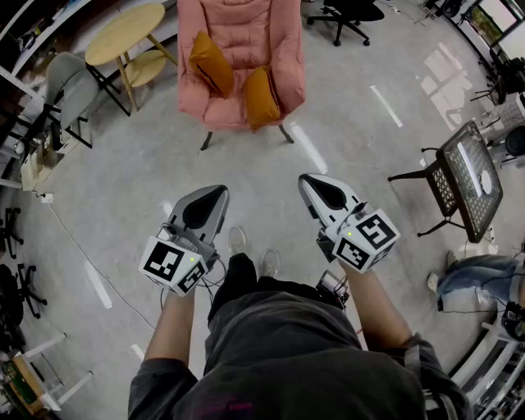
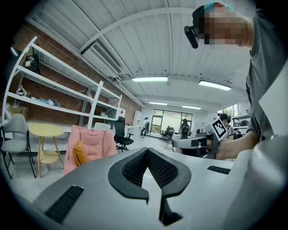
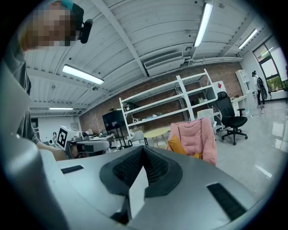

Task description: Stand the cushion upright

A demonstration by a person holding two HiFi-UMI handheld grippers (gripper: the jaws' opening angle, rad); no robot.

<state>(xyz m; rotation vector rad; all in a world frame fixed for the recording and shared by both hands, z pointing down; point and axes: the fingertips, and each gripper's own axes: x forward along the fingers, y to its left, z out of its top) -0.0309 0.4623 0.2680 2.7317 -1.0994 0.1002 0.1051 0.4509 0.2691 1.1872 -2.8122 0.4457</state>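
Observation:
Some way ahead of me stands a pink armchair (image 1: 238, 49) with two orange cushions on its seat. One cushion (image 1: 212, 64) leans at the left against the backrest, the other (image 1: 261, 97) lies tilted at the seat's front right. My left gripper (image 1: 217, 191) and right gripper (image 1: 305, 178) are held side by side over the floor, well short of the chair, and both point toward it. Each is shut with nothing between its jaws. The left gripper view shows the chair (image 2: 92, 143) and one cushion (image 2: 79, 152) far off. The right gripper view shows the chair (image 3: 198, 134) too.
A round yellow table (image 1: 125, 33) and a grey chair (image 1: 70, 86) stand left of the armchair. A black office chair (image 1: 349, 16) is behind it, a black mesh chair (image 1: 463, 176) at right, with a person's leg (image 1: 476, 275) nearby. White shelves (image 2: 67, 90) line the brick wall.

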